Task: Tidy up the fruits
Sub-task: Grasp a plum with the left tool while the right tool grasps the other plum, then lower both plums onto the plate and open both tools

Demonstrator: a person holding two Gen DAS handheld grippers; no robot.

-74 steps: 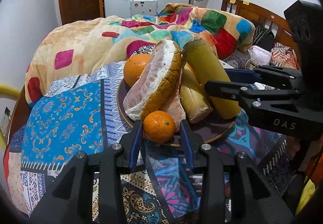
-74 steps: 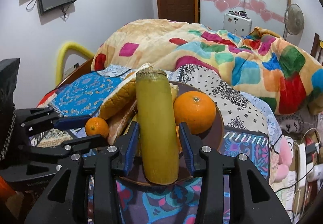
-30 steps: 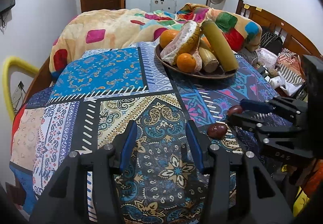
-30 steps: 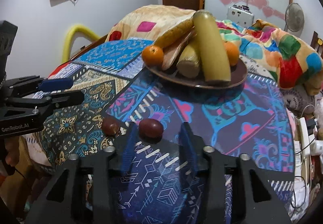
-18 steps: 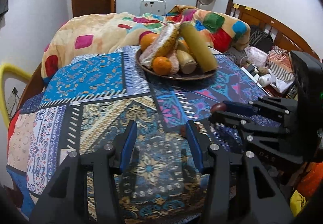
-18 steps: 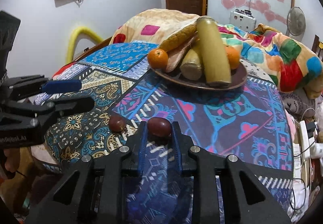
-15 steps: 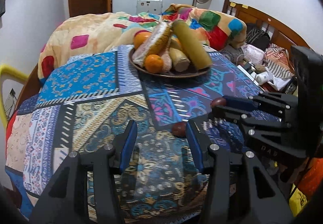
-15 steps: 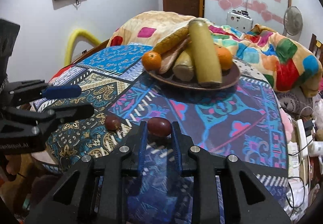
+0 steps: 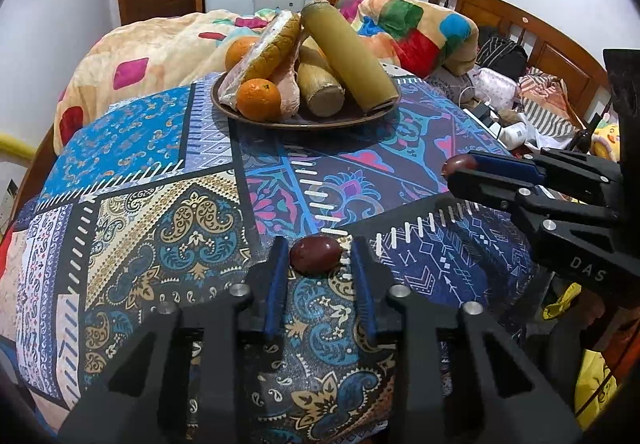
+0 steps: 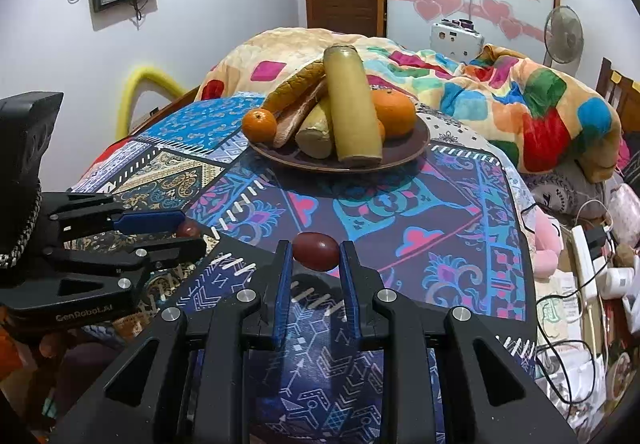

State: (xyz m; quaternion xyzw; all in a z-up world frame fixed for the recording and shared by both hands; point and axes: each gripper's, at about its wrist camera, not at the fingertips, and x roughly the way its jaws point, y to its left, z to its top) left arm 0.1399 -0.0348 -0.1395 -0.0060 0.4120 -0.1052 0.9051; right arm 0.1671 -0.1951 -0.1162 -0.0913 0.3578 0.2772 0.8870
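A brown plate (image 9: 304, 121) at the far side of the patterned tablecloth holds two oranges, a pomelo wedge and two sugarcane-like stalks; it also shows in the right wrist view (image 10: 404, 160). My left gripper (image 9: 318, 258) stands around a dark red date-like fruit (image 9: 315, 255) on the cloth, jaws close to it on both sides. My right gripper (image 10: 316, 250) is shut on a second dark red fruit (image 10: 316, 250) and holds it just above the cloth. That gripper also shows in the left wrist view (image 9: 460, 170).
The round table's patterned cloth (image 9: 160, 204) drops off at the near edge. A bed with a colourful quilt (image 10: 520, 96) lies behind the table. Cables, a power strip and clutter (image 10: 588, 244) lie to the right. A yellow hoop (image 10: 144, 84) stands at the left.
Both grippers pulled back from the plate to the near side of the table. The right one closed on one dark fruit. The left one came down around the other fruit and narrowed.
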